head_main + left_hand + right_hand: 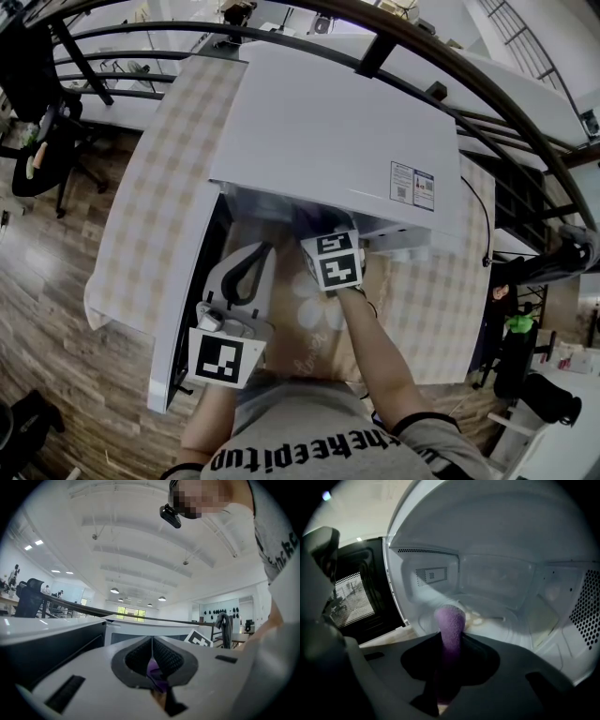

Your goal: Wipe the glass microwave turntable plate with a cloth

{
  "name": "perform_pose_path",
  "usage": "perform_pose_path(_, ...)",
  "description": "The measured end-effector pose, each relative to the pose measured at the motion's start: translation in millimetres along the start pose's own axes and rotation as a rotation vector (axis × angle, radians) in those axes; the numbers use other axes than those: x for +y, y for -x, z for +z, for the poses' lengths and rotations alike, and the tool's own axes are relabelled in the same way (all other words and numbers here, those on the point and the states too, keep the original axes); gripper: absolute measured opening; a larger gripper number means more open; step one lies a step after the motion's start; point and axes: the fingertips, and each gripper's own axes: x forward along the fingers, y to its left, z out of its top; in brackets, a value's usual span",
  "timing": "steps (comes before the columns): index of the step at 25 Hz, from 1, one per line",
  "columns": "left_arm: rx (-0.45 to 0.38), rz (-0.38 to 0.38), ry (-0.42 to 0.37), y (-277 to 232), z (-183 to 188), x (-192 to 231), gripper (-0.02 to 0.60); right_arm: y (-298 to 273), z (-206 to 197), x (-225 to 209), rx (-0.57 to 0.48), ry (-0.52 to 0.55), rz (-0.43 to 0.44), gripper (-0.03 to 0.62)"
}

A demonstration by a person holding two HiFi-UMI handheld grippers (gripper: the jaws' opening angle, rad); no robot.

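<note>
Your right hand-held gripper [450,641] is clamped on the one purple cloth [450,620], whose rounded end sticks out past the jaw tips. Straight ahead of it is the open cavity of the single microwave [328,131]. The glass plate [497,613] lies on the cavity floor, just beyond and below the cloth's tip. I cannot tell whether cloth and plate are touching. Nothing else shows in the cavity, and its perforated walls close in ahead and to the right of this gripper.

To the left of that gripper the one door [351,597] stands swung open, dark with a mesh window. In the head view it juts toward you, beside your left hand-held gripper [152,641]. That gripper is held back outside the microwave and pointed upward. Its jaws are pressed together, and a small purple bit shows low in the gap; I cannot tell what it is.

Under both grippers, in front of the microwave, lies a brown sheet [300,347] with pale marks. It rests on the checked worktop [159,187] that carries the microwave. Black rails [441,66] curve beyond the microwave, far from your right gripper. A thin cable [483,225] runs down the worktop to its right. A dark chair [42,141] stands on the floor well off to the left.
</note>
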Motion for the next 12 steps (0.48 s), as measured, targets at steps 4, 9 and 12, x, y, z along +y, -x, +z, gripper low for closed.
perform_pose_path(4, -0.004, -0.003, -0.002, 1, 2, -3, 0.012, 4, 1, 11, -0.001, -0.012, 0.042, 0.095)
perform_pose_path(9, -0.008, -0.002, -0.010, 4, 5, -7, 0.012, 9, -1, 17, -0.024, -0.022, 0.080, 0.095)
perform_pose_path(12, -0.010, 0.004, -0.013, 6, 7, -9, 0.012, 16, 4, 17, -0.066, -0.042, 0.078, 0.095)
